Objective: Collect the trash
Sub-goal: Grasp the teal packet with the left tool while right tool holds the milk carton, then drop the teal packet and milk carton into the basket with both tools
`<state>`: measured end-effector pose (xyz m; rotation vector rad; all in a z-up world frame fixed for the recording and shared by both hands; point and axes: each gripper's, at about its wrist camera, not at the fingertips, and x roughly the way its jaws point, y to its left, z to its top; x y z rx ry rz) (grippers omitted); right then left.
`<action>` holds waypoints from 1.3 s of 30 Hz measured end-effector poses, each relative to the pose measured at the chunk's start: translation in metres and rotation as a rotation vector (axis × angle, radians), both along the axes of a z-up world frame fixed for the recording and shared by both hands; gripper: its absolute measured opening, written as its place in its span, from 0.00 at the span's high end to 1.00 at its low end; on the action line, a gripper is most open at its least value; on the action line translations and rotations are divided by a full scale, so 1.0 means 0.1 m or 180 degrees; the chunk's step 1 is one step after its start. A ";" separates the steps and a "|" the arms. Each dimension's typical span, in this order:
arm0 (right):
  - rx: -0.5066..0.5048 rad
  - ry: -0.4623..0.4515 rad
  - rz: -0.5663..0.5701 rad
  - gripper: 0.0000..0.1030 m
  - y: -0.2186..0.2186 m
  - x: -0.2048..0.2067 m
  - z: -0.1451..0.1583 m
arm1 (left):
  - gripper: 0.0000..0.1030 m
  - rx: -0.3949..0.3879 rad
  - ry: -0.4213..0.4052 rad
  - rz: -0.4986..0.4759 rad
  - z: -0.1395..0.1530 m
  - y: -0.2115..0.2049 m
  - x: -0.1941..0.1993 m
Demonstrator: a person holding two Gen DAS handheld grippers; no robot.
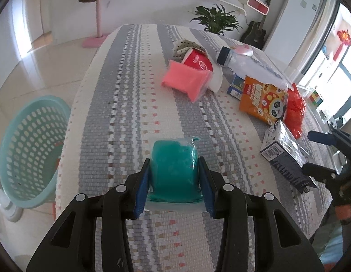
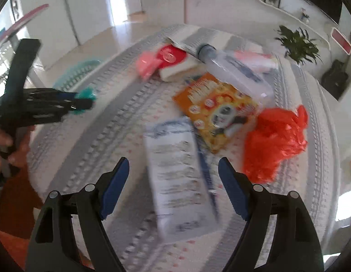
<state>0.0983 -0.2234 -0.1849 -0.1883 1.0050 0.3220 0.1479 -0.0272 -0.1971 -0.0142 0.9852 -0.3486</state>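
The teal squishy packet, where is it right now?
The teal packet is pinched between the left gripper's blue fingers, low in the middle of the left wrist view, above the striped tablecloth, with the teal basket off to its left.

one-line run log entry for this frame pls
left gripper: shut on teal packet | right gripper: open over white carton | basket: beside table

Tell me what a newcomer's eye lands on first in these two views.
First, the teal packet clamped between the left gripper pads near the front of the striped tablecloth. Next, the trash farther back: a crumpled red plastic bag beside the orange panda snack bag, and a clear bottle. The right gripper stands open over a white carton.
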 end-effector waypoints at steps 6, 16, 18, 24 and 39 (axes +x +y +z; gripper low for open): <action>0.0080 0.0363 -0.0012 0.26 -0.09 0.10 -0.28 | 0.62 -0.0061 -0.0022 0.0034 0.04 0.06 -0.02; 0.0116 0.0027 0.0334 0.46 0.61 0.13 -0.06 | 0.62 -0.0251 -0.0169 0.0351 0.32 0.54 -0.04; 0.0201 -0.0106 0.0460 0.46 0.90 0.24 0.13 | 0.62 -0.0354 -0.0263 0.0525 0.49 0.78 -0.03; 0.0426 -0.0266 0.0800 0.46 1.78 0.68 0.54 | 0.62 -0.0495 -0.0424 0.1056 0.89 1.54 0.05; 0.0261 0.0480 0.0739 0.45 3.29 1.48 -0.15 | 0.62 -0.0591 0.0484 0.1867 0.12 2.80 0.57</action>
